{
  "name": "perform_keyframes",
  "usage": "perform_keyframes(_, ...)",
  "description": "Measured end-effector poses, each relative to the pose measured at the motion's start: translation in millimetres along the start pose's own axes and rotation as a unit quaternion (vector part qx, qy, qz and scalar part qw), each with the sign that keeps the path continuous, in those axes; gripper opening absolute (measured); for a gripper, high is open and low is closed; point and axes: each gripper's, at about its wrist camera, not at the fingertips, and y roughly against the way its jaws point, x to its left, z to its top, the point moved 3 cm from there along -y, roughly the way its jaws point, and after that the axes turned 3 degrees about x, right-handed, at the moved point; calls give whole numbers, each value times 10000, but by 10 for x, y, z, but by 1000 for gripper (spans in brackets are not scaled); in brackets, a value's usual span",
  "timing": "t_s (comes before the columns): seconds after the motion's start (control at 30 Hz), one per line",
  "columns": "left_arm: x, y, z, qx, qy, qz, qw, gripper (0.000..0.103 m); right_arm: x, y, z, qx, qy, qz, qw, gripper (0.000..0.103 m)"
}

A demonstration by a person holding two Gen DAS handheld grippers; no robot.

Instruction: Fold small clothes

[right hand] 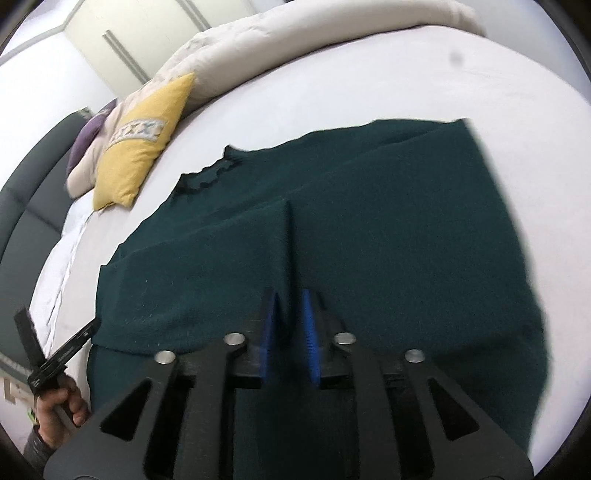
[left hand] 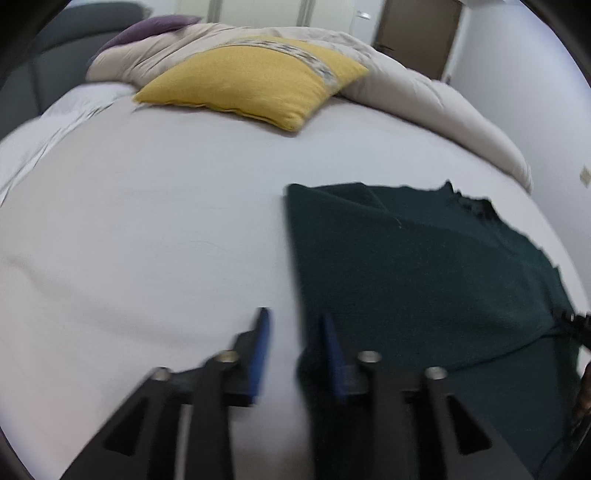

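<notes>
A dark green knit sweater (left hand: 424,266) lies spread on the white bed sheet (left hand: 147,229). It also shows in the right wrist view (right hand: 351,229), with its frilled neckline (right hand: 210,175) at the far left. My left gripper (left hand: 293,321) is open and empty, straddling the sweater's left edge near the bottom corner. My right gripper (right hand: 290,299) has its blue pads closed on a raised ridge of the sweater fabric (right hand: 290,236), lifting a fold. The left gripper's body (right hand: 59,354) and the hand holding it appear at the lower left of the right wrist view.
A yellow cushion (left hand: 251,81) and a bunched beige duvet (left hand: 424,99) lie at the far side of the bed. A purple pillow (left hand: 147,29) and a dark grey headboard (right hand: 29,192) are behind them. A wardrobe (right hand: 122,33) stands beyond.
</notes>
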Motion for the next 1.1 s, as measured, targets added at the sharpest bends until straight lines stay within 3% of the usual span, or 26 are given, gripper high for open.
perform_keyframes(0.1, 124, 341, -176, -100, 137, 16, 9999, 51, -78, 423, -155, -333, -102, -104, 9993, 49)
perform_keyframes(0.13, 158, 463, -256, -133, 205, -53, 9997, 51, -102, 544, -213, -430, -128, -80, 9990, 51)
perform_keyframes(0.4, 138, 1143, -1158, 178, 307, -777, 9963, 63, -395, 1602, -1079, -679, -364, 165, 9969, 51)
perform_keyframes(0.6, 149, 1440, -1650, 379, 714, -1227, 9891, 69, -647, 2092, -1785, -575, -382, -53, 9976, 51)
perform_keyframes(0.73, 162, 1583, -1800, 415, 720, -1223, 9890, 70, -900, 2285, -2142, -475, -514, -140, 9974, 51)
perform_keyframes(0.83, 149, 1629, -1875, 502, 697, -1261, 9883, 75, -1155, 2389, -2355, -395, -733, -262, 9962, 57)
perform_keyframes(0.97, 144, 1632, -2032, 672, 737, -1344, 9859, 75, -1395, 2474, -2449, -325, -933, -459, 9941, 60)
perform_keyframes(1.1, 171, 1603, -2183, 846, 775, -1381, 9837, 74, -1456, 2382, -2550, 85, -922, -391, 9949, 60)
